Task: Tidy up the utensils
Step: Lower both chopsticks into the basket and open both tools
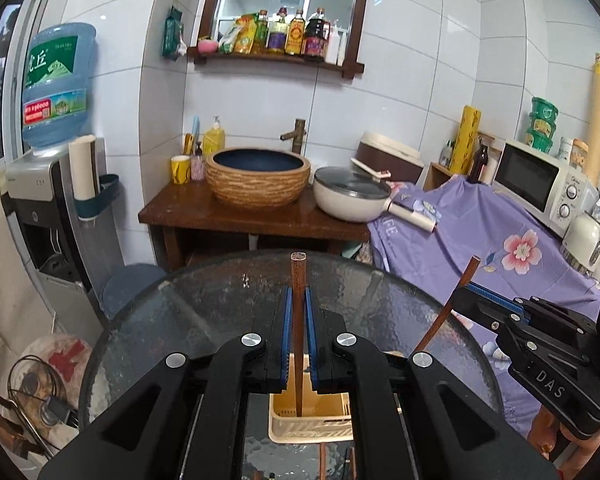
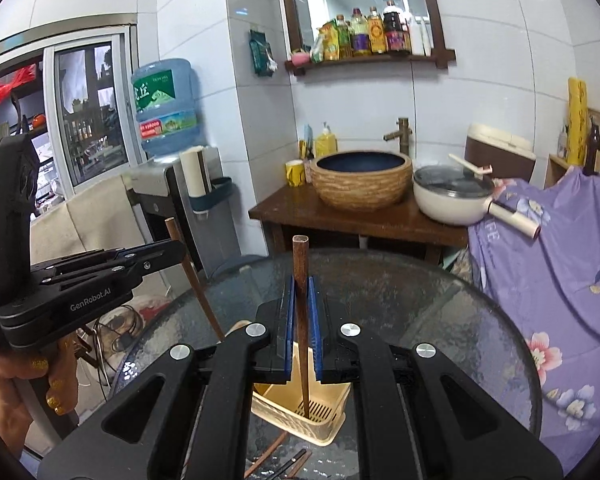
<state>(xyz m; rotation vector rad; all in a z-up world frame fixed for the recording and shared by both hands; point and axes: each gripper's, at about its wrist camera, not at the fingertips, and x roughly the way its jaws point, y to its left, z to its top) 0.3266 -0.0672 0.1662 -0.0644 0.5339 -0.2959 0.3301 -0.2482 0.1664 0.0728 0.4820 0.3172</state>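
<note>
Both tongs are clamped tight, each on one brown chopstick. The left gripper (image 1: 299, 308) holds the left chopstick (image 1: 298, 280) upright, long axis near vertical, its lower tip already inside the cream basket (image 1: 284, 426) directly below the jaws. The right gripper (image 2: 302, 300) holds the right chopstick (image 2: 301, 276) the same way over that basket (which stands on the glass table (image 1: 220, 300)). Neither arm looks clearly nearer; whether the tips touch the basket floor is hard to tell. More chopsticks (image 2: 272, 454) lie beside it.
</note>
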